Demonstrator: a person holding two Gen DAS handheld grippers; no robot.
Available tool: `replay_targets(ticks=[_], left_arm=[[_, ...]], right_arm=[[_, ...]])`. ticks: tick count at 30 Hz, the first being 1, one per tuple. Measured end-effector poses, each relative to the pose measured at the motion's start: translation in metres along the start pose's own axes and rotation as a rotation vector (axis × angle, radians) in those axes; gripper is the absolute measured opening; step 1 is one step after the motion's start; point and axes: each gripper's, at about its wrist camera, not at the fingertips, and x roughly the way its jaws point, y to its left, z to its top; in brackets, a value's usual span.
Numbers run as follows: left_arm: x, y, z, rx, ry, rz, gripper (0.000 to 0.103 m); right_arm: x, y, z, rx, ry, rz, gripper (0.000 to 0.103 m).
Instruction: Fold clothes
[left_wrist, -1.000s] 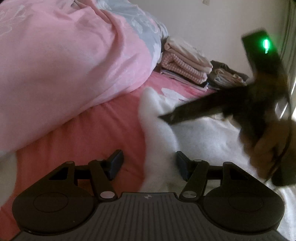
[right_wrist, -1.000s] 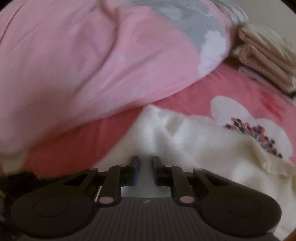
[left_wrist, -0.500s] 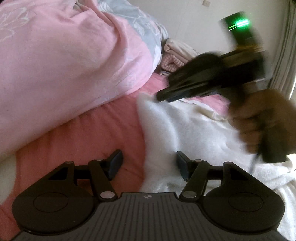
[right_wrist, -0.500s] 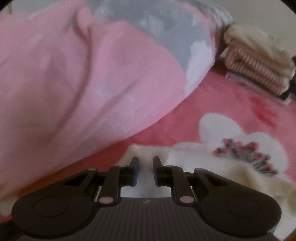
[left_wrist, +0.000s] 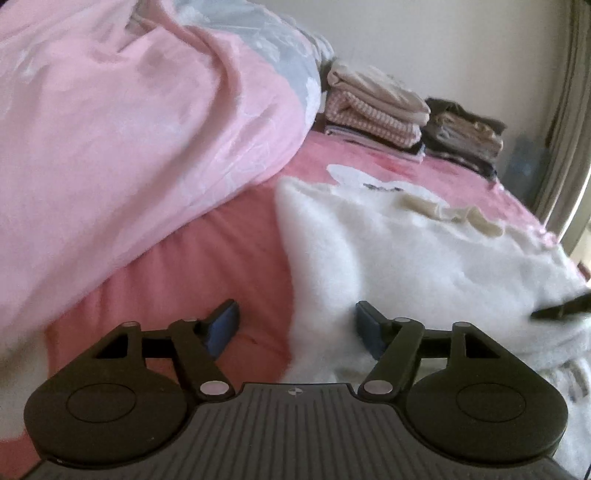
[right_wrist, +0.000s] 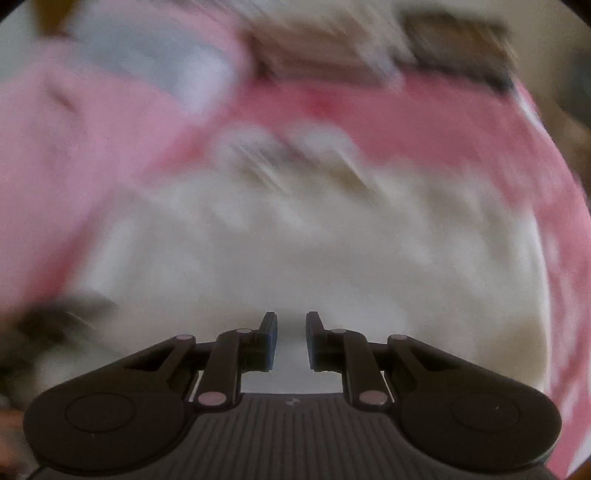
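In the left wrist view the left hand-held gripper (left_wrist: 295, 325) sits at the bottom centre of the frame with its jaws wide and released; they have just been opening further, and the near edge of the white fleece garment (left_wrist: 424, 266) lies between them without either blue pad pressing on it; the left pad hangs over the salmon-pink bed sheet (left_wrist: 207, 266), the right pad over the white fleece; the garment spreads from the lower middle to the right edge, with a beige trim crumpled on its far side; a dark blurred tip, seemingly the other tool, pokes in at the right edge over the fleece; a bulky pink duvet (left_wrist: 129, 140) fills the upper left; beyond it, in the upper middle, stands a stack of folded clothes (left_wrist: 373, 107) with a darker folded pile (left_wrist: 465, 136) just to its right, both against a pale wall. In the badly blurred right wrist view the right hand-held gripper (right_wrist: 291, 341) has its jaws narrowed to a slim gap above the white garment; whether cloth is pinched there I cannot tell.
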Motion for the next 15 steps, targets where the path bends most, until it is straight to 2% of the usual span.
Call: replay_targets(ticks=[3,5,8,11,14,15], left_arm=[[-0.010,-0.005,0.014,0.049,0.020,0.035,0.071],[-0.025,-0.010,0.022,0.081,-0.009,0.049,0.071],[-0.037,-0.030,0.032,0.222,-0.035,0.025,0.071],[-0.029,-0.054,0.032,0.334,-0.014,0.005,0.071],[-0.001,-0.064,0.019,0.331,0.067,0.014,0.071],[0.008,-0.066,0.013,0.328,0.075,0.028,0.072]], right_arm=[[-0.016,-0.021,-0.007,0.177,-0.047,0.086,0.015],[-0.032,-0.026,-0.011,0.204,-0.074,0.080,0.016],[-0.057,-0.029,-0.016,0.130,-0.162,0.001,0.016],[-0.070,-0.037,-0.018,0.041,-0.241,-0.122,0.016],[-0.050,-0.062,-0.026,0.042,-0.181,-0.209,0.014],[-0.047,-0.066,-0.027,0.045,-0.177,-0.208,0.014]])
